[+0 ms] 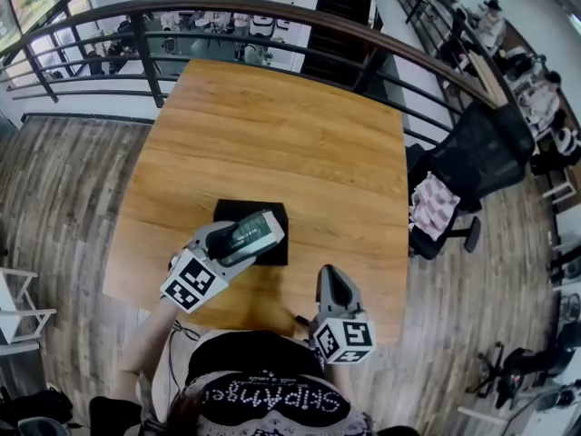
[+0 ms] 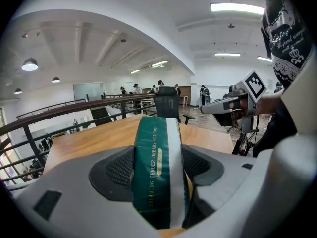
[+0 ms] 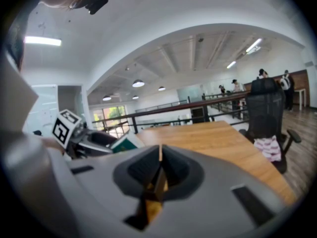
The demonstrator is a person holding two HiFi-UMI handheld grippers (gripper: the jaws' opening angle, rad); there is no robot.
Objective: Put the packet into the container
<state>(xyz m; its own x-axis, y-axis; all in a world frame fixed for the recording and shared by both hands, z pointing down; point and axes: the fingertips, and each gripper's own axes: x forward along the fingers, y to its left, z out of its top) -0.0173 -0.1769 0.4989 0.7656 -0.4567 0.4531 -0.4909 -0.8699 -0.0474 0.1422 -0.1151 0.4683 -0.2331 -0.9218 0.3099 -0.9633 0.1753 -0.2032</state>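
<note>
A dark green packet (image 1: 249,233) with a white stripe sits between the jaws of my left gripper (image 1: 259,234), which is shut on it. In the head view the packet hangs over a black square container (image 1: 272,247) on the wooden table (image 1: 272,143). The left gripper view shows the packet (image 2: 159,167) upright between the two grey jaws, with gold print down its side. My right gripper (image 1: 330,285) rests near the table's front edge, to the right of the container, its jaws pressed together with nothing between them. The right gripper view shows the packet (image 3: 125,143) and the left gripper at its left.
A curved dark railing (image 1: 272,21) runs behind the table. A black office chair (image 1: 467,166) with a pink-checked cloth (image 1: 434,203) stands to the table's right. Wood flooring (image 1: 54,207) lies to the left.
</note>
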